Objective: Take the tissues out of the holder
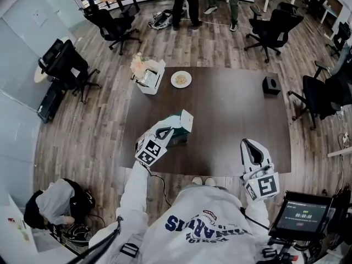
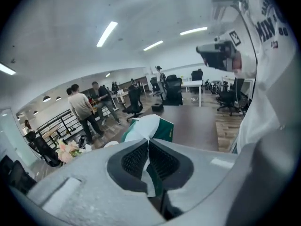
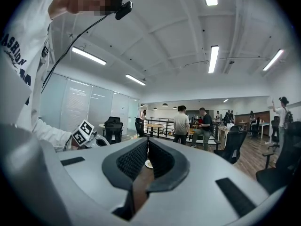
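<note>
Left gripper [image 2: 148,141]: held over the near left part of the table [image 1: 231,125], tilted downward, with its pads clamped together on a white tissue [image 2: 143,127].
Tissue: a thin strip is pinched between the pads, and the rest is fanned out just past the fingertips, draped toward the top of the holder [image 1: 180,136].
Holder: a green box is seen on the table just beyond the left gripper; whether the tissue's far end is still tucked inside cannot be made out.
Right gripper [image 3: 147,140]: held level over the near right edge of the table, well apart from the holder, its jaws closed tip to tip with nothing gripped.
Far side of the table: a small plate [image 1: 181,79] is spotted left of centre, and a black box [image 1: 271,84] is set near the right corner.
</note>
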`<state>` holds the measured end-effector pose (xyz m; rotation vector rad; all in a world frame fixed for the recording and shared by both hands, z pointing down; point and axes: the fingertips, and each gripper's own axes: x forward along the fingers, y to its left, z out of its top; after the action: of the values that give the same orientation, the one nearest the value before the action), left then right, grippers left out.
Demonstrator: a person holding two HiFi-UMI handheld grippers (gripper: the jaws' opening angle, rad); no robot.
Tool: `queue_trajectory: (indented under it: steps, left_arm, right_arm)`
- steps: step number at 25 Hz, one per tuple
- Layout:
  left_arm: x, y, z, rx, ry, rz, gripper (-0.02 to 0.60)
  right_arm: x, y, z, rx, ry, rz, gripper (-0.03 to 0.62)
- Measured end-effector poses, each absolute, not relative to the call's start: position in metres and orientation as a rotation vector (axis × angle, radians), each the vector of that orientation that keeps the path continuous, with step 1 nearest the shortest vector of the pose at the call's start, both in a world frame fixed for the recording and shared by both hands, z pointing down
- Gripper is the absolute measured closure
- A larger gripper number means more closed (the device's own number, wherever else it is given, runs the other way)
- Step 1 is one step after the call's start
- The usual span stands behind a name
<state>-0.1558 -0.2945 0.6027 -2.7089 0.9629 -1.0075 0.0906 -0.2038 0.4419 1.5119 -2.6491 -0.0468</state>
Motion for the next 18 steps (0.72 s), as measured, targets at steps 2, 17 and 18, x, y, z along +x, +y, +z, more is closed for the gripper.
queue_trajectory:
  steps: [2, 17, 18]
  left_arm:
    - [-0.148, -0.284, 0.567, -2.722, 0.989, -0.886, 0.569]
    - [-0.123, -0.232, 0.487, -2.798, 1.010, -0.553, 0.572]
    - [-0.121, -0.233, 0.492, -2.794, 1.007, -0.569, 0.572]
  right_arm:
    - [0.090, -0.204, 0.440, 1.514, -2.653, -0.050, 0.583]
    - [0.084, -0.205, 0.435, 1.507, -2.690, -0.056, 0.583]
    - [0.084, -0.205, 0.436, 1.506, -2.691, -0.055, 0.583]
